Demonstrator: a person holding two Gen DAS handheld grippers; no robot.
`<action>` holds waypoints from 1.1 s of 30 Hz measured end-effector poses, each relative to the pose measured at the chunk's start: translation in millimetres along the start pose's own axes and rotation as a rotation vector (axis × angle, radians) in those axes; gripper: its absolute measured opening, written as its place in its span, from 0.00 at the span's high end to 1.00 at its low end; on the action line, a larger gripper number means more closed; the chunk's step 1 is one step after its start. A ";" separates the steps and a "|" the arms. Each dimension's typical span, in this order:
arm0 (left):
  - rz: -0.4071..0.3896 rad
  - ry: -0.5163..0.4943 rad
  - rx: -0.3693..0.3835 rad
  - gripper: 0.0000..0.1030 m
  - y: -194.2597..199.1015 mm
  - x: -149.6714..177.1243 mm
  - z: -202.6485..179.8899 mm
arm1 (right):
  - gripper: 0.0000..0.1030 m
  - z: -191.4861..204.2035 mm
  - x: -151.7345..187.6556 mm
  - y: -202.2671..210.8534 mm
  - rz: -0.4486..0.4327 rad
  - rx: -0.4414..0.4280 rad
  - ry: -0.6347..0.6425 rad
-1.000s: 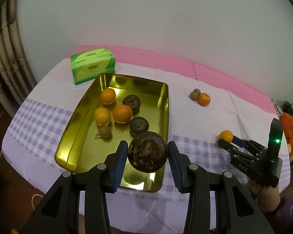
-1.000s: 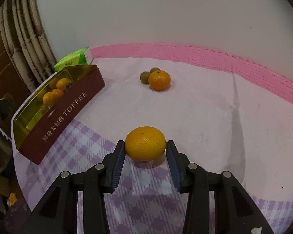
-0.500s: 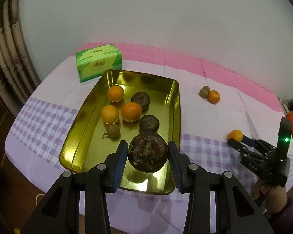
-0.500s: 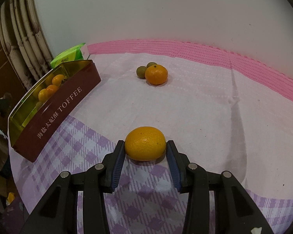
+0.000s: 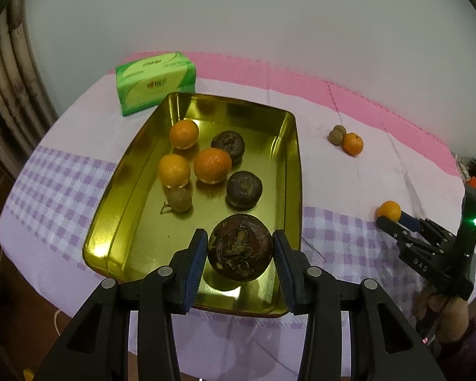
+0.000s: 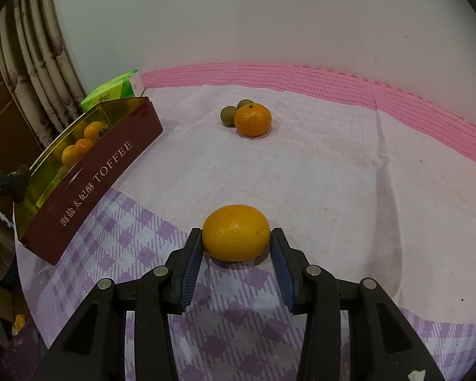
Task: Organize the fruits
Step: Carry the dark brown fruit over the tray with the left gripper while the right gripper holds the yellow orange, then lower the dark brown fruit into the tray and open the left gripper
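My left gripper (image 5: 240, 254) is shut on a dark brown mangosteen (image 5: 240, 247) and holds it above the near end of the gold tray (image 5: 288, 171). The tray holds three oranges (image 5: 212, 165), two dark mangosteens (image 5: 244, 189) and a small brown longan (image 5: 179, 199). My right gripper (image 6: 236, 247) is shut on an orange (image 6: 235, 232) low over the checked cloth; it also shows in the left wrist view (image 5: 393, 219). Another orange (image 6: 252, 119) with two small brown longans (image 6: 228, 116) lies farther back on the table.
A green tissue pack (image 5: 155, 81) stands behind the tray. The tray's maroon side (image 6: 92, 181) reads TOFFEE. The wall is close behind the table, curtains (image 6: 38, 73) hang at the left, and the table's front edge is near both grippers.
The left gripper, holding the mangosteen, has drifted left and back, so the tray sits more to the right in view. The right gripper has turned slightly with its orange still held.
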State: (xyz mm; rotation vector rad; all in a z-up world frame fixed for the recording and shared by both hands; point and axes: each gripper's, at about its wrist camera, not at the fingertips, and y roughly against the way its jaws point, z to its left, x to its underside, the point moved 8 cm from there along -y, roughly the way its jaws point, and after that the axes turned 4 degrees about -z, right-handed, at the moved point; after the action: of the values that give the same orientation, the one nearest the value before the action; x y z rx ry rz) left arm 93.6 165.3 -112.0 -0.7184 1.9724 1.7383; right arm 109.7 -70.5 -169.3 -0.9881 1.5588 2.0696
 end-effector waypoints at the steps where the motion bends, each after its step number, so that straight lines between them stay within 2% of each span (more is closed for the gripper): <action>1: 0.005 0.012 -0.001 0.59 -1.7 -0.3 3.1 | 0.62 0.2 0.0 -0.3 0.000 -0.001 -0.001; 11: 0.029 0.088 -0.034 0.59 -11.5 -1.1 28.9 | 0.61 0.0 -0.1 -0.4 -0.001 -0.006 -0.006; 23: 0.010 0.032 -0.038 0.59 -24.3 -5.2 15.8 | 0.61 -0.4 -0.5 0.1 -0.001 -0.010 -0.013; 29: 0.037 0.042 0.005 0.58 -33.4 -1.5 12.2 | 0.61 -0.6 -0.6 0.2 -0.001 -0.011 -0.013; 33: 0.054 0.026 -0.013 0.58 -34.9 1.6 11.6 | 0.61 -0.9 -0.6 0.3 -0.001 -0.010 -0.013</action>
State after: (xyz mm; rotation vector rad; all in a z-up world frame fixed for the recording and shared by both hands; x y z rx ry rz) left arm 113.8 173.5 -141.7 -0.7017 2.0169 1.7830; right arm 110.2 -71.4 -168.7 -0.9767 1.5424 2.0813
